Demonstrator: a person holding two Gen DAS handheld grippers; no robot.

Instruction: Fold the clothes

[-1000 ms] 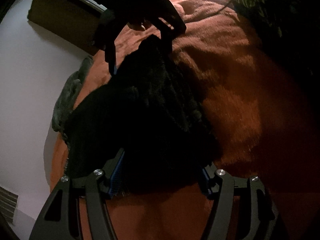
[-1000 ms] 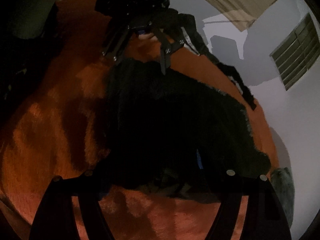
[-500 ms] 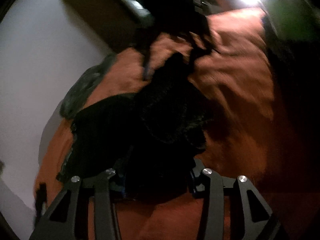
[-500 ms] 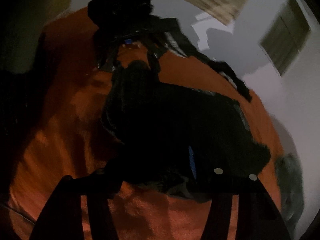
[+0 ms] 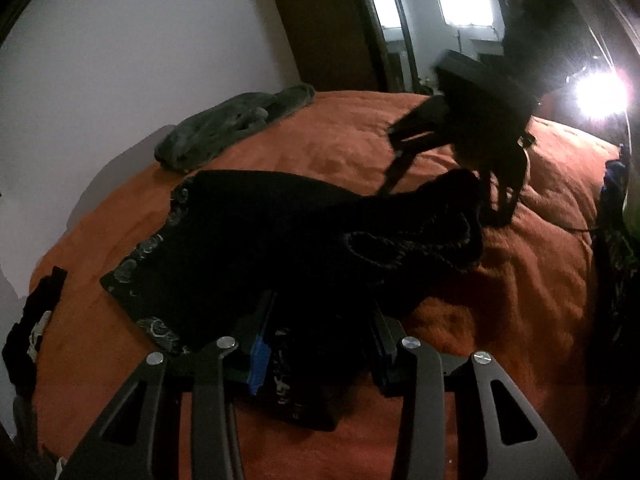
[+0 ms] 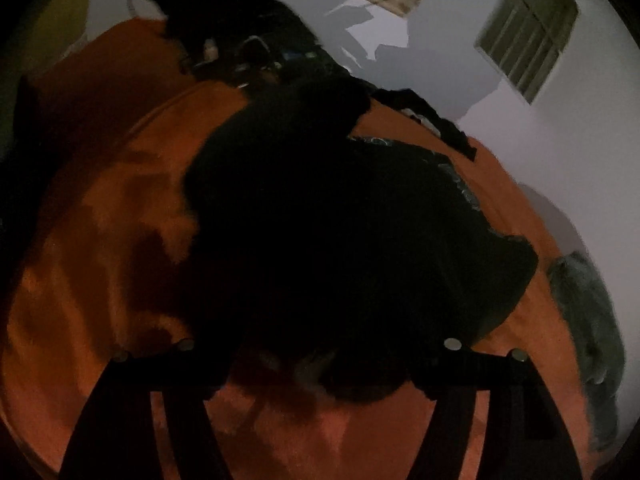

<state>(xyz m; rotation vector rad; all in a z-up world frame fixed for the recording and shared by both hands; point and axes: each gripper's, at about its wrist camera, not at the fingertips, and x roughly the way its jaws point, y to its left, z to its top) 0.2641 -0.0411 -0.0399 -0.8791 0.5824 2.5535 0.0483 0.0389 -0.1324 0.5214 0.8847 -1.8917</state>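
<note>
A black garment [image 5: 260,232] with a pale printed hem lies spread on the orange bed cover [image 5: 500,320]. My left gripper [image 5: 320,320] is shut on its near edge, and a thick bunch of cloth is raised off the bed between the fingers. At the far end the right gripper [image 5: 448,192] straddles a raised peak of the same garment. In the right wrist view the garment [image 6: 340,220] fills the space between the fingers of the right gripper [image 6: 320,344]. Its jaws are opening with cloth still bunched between them, and the pads are hidden in the dark.
A grey garment [image 5: 232,128] lies at the bed's far edge by the white wall. More dark clothing [image 5: 32,320] hangs over the left edge. A mirrored door [image 5: 400,20] and a bright lamp [image 5: 596,92] stand beyond the bed.
My left gripper closed on the garment's edge, rose and rolled, so the room now looks level. The cloth at both ends has been lifted and bunched. The right gripper shifted slightly and rolled.
</note>
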